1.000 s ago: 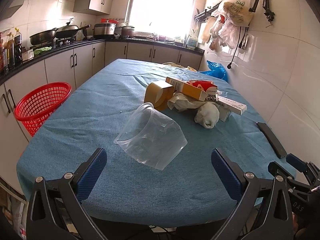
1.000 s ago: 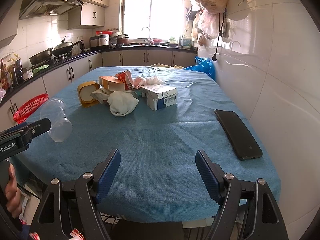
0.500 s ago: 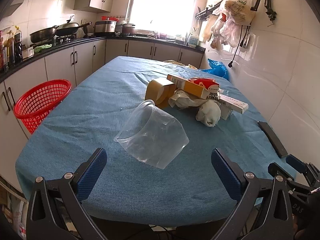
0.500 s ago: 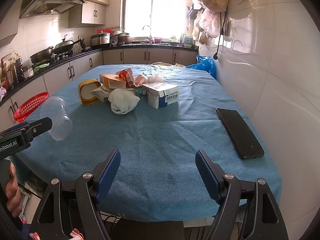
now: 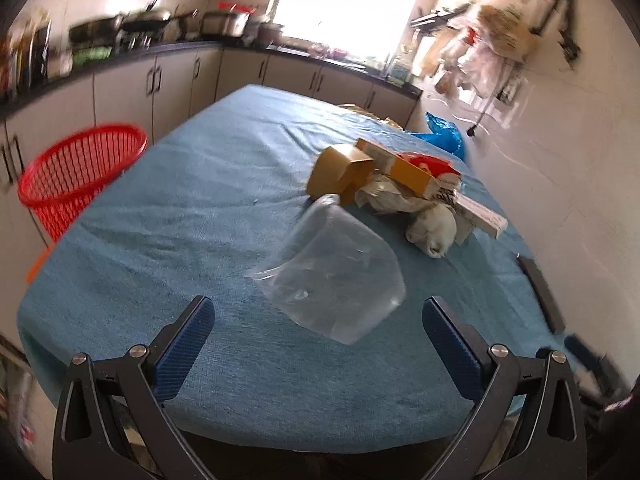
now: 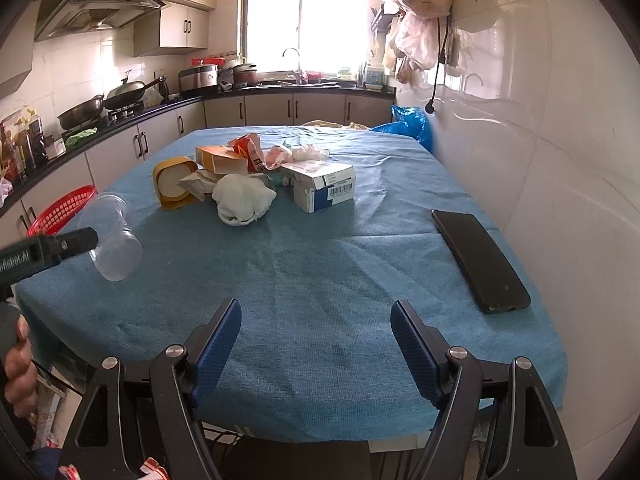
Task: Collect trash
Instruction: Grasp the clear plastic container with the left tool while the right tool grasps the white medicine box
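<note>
A clear plastic cup lies on its side on the blue tablecloth, mouth facing away. My left gripper is open, and the cup's base sits between its fingertips without touching the pads. From the right wrist view, one left finger crosses in front of the cup. Behind it lies a trash pile: a yellow-brown box, an orange carton, a crumpled white tissue and a white-blue box. My right gripper is open over the near table edge, holding nothing.
A red mesh basket stands off the table's left side, against the cabinets. A black phone lies near the right edge by the tiled wall. A blue bag sits at the far right corner. A hand grips the left tool.
The left gripper has moved forward to the cup and rolled a little, so the cup's base now lies between its fingertips. The right gripper and the pile have not moved.
</note>
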Demonstrator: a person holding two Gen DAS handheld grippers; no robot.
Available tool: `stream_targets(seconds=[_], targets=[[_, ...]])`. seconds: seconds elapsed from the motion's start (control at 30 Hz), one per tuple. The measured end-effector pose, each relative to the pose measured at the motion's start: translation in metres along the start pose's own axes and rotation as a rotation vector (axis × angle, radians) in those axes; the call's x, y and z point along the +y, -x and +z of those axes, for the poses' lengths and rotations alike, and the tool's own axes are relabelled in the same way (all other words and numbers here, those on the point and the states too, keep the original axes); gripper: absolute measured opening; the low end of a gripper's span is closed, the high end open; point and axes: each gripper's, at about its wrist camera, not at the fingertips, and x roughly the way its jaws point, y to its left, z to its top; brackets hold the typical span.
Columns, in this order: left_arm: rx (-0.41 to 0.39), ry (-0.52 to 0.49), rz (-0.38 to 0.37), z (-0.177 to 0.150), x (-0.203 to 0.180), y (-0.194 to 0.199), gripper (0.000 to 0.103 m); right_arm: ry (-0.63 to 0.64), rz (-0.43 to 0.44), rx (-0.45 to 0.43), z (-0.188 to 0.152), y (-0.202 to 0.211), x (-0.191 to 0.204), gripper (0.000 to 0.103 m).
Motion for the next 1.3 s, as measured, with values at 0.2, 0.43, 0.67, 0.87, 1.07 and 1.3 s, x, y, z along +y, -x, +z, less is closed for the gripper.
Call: stream_targets(seconds=[0.2,0.43,0.67,0.87,1.07,1.3], targets=[[0.125,0.132,-0.091,0.011,0.019,-0.028,0.084,-0.005,0.003,0.011,-0.002,-0.004,-0.002,0.081],[0.149,0.084,-0.099,0.025,-0.001,-0.055,0.075,-0.012,0.006,0.023,-0.004,-0.007,-0.005,0.081],[0.189,-0.006,-0.113,0.038,-0.027,-0.085,0.055,-0.053,0.028,0.037,0.000,-0.017,-0.021,0.077],[0.127,-0.091,-0.080,0.039,-0.045,-0.083,0.039,-0.199,0.252,0.095,0.029,-0.035,-0.054,0.063],[0.044,-0.145,-0.034,0.034,-0.044,-0.069,0.039,-0.415,0.402,0.135,0.067,-0.078,-0.088,0.057],[-0.041,-0.207,0.001,0.033,-0.048,-0.055,0.039,-0.579,0.479,0.180,0.089,-0.140,-0.097,0.051]])
